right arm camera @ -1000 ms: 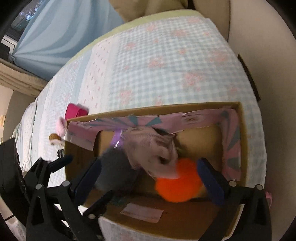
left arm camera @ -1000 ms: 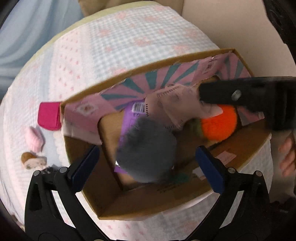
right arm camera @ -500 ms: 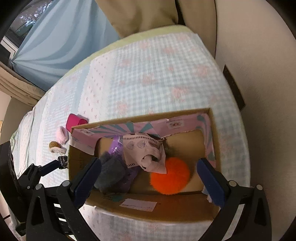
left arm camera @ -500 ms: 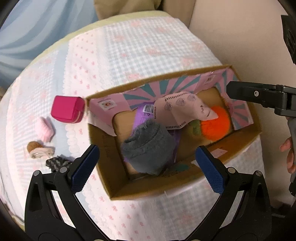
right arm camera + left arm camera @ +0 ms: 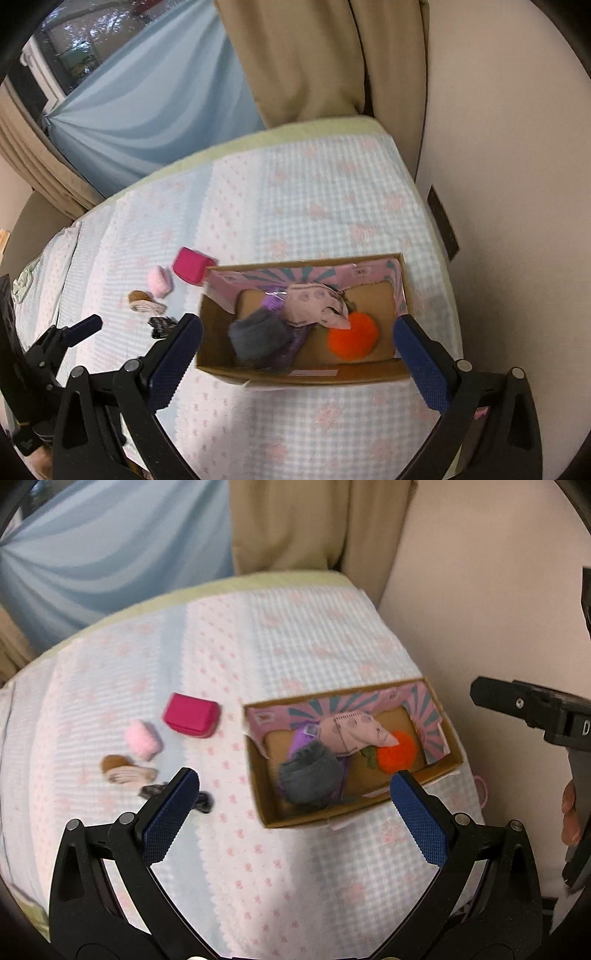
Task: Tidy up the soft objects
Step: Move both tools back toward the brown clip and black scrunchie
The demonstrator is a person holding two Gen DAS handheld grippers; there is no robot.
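Observation:
A cardboard box point(image 5: 354, 812) point(image 5: 306, 374) sits on the bed near its right edge. It holds a grey fuzzy roll point(image 5: 310, 779) point(image 5: 258, 334), an orange pompom point(image 5: 397, 755) point(image 5: 352, 338), a pale pink patterned cloth point(image 5: 351, 731) point(image 5: 314, 304) and something purple point(image 5: 301, 738). Left of the box lie a magenta pouch point(image 5: 192, 716) point(image 5: 190, 266), a pink fluffy piece point(image 5: 142, 740) point(image 5: 160, 282), a brown and cream piece point(image 5: 123, 770) point(image 5: 144, 301) and a dark patterned piece point(image 5: 201, 799) point(image 5: 160, 325). My left gripper point(image 5: 291, 808) and my right gripper point(image 5: 295, 350) are both open and empty, well above the box.
The bed point(image 5: 258, 635) has a pale checked and dotted cover. A beige wall point(image 5: 498, 184) runs along its right side. Blue and tan curtains point(image 5: 184, 92) hang behind. The right gripper's body point(image 5: 535, 709) shows at the right of the left wrist view.
Both grippers have pulled up and back from the box, which looks much smaller now. The grey roll lies loose in the box. More of the bed and the curtains shows.

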